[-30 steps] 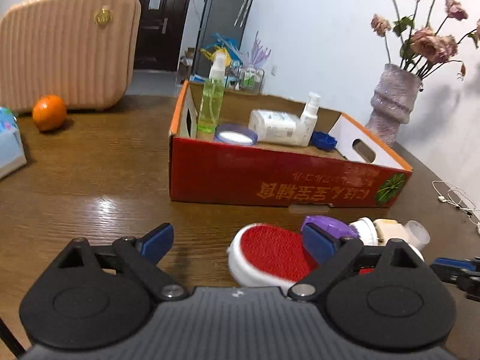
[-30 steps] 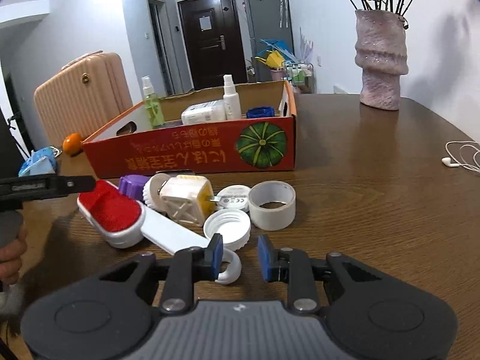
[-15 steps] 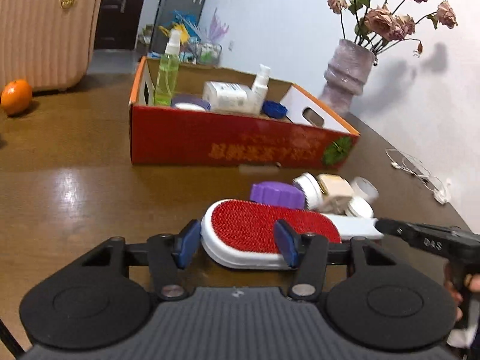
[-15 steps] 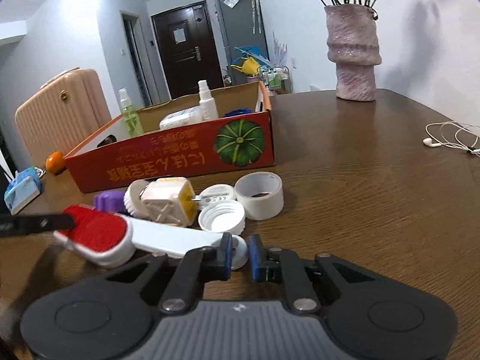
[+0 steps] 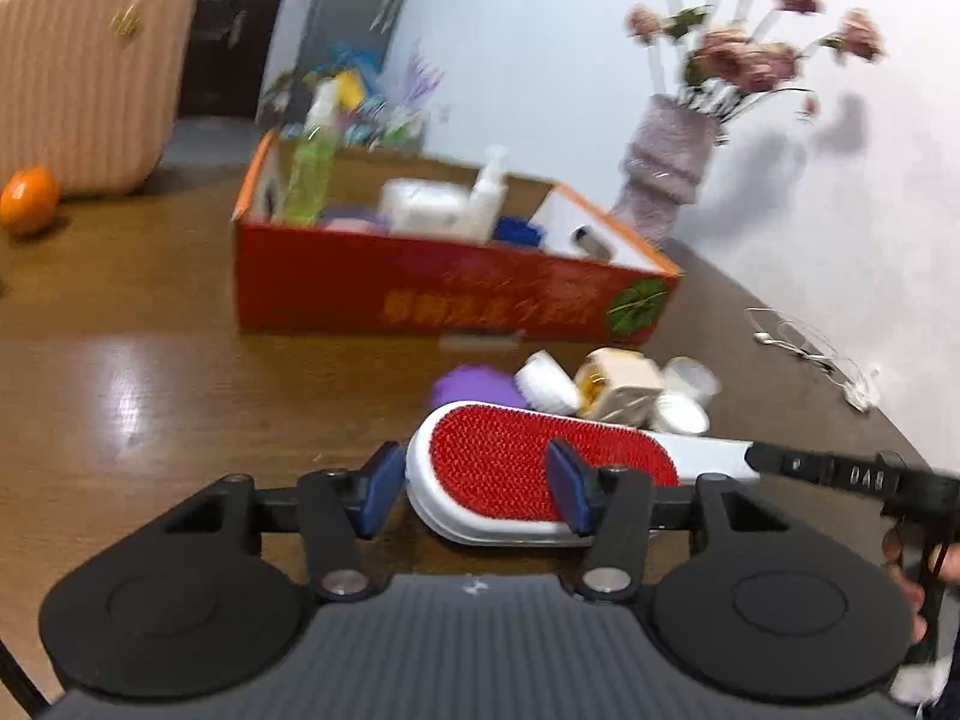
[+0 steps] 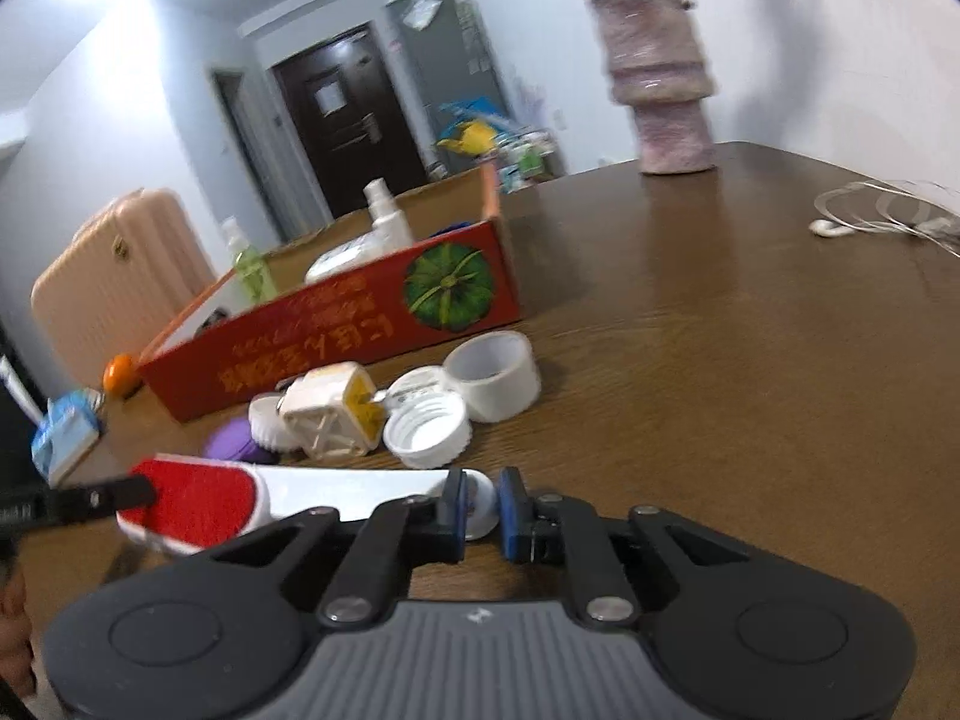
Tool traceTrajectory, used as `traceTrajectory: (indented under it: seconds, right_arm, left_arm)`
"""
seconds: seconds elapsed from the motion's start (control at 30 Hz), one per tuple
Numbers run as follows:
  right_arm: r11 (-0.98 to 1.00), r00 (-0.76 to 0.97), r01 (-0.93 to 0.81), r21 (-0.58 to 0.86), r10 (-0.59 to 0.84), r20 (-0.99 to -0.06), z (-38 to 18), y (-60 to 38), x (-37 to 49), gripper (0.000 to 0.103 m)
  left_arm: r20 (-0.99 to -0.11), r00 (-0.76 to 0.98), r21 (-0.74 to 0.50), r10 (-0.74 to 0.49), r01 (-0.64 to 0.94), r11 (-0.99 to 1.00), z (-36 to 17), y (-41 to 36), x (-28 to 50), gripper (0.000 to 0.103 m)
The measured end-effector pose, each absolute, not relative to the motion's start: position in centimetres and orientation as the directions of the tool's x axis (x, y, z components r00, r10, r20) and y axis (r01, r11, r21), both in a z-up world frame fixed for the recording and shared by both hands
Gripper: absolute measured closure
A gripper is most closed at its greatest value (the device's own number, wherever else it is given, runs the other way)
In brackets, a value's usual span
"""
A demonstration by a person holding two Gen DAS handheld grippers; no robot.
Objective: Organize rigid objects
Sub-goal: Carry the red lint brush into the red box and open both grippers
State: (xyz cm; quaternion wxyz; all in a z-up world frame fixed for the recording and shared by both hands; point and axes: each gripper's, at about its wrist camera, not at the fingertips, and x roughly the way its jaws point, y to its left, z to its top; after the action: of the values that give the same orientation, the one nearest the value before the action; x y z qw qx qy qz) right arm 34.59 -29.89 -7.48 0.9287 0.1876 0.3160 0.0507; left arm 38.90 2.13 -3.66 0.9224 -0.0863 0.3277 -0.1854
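Left claw (image 5: pixel 474 495) hides part of the lint brush (image 5: pixel 516 468).

Indoor light, motion blur, fisheye edges; glare on table (image 5: pixel 126 402).

Brown wooden table (image 6: pixel 750 360): red box (image 6: pixel 336 348), lint brush (image 5: pixel 540 468), caps, tape roll (image 6: pixel 495 375), vase (image 6: pixel 660 84), earphones (image 6: pixel 882 222), orange (image 5: pixel 27 198).

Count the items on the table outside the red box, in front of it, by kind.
Lint brush: 1
Caps: 3 (purple cap, ridged white cap, threaded white cap)
Plug adapter: 1
Tape roll: 1
Labelled white disc: 1
Total: 7
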Motion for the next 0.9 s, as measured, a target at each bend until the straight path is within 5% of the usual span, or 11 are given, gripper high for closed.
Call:
traceTrajectory:
  seconds: [0.2, 0.4, 0.6, 0.9]
  right_arm:
    - [0.916, 0.868, 0.009, 0.400, 0.192, -0.458, -3.9, -30.5, 34.3, 0.091]
    - [0.943, 0.898, -0.082, 0.323, 0.210, -0.386, 1.7, -28.6, 42.8, 0.091]
    - [0.944, 0.876, -0.043, 0.328, 0.193, -0.441, 1.4, -27.4, 52.9, 0.091]
    - [0.972, 0.789, -0.042, 0.231, 0.174, -0.590, -3.9, -24.4, 61.7, 0.091]
  left_arm:
    - [-0.472, 0.765, -0.266, -0.439, 0.351, 0.898, -1.4, 1.9, 37.5, 0.051]
    - [-0.423, 0.826, -0.294, -0.373, 0.265, 0.918, 3.2, 3.1, 42.9, 0.053]
    - [-0.414, 0.856, -0.344, -0.310, 0.168, 0.924, 3.8, 4.1, 51.2, 0.054]
    - [-0.573, 0.787, -0.290, -0.228, 0.066, 0.955, 0.0, 4.6, 58.5, 0.052]
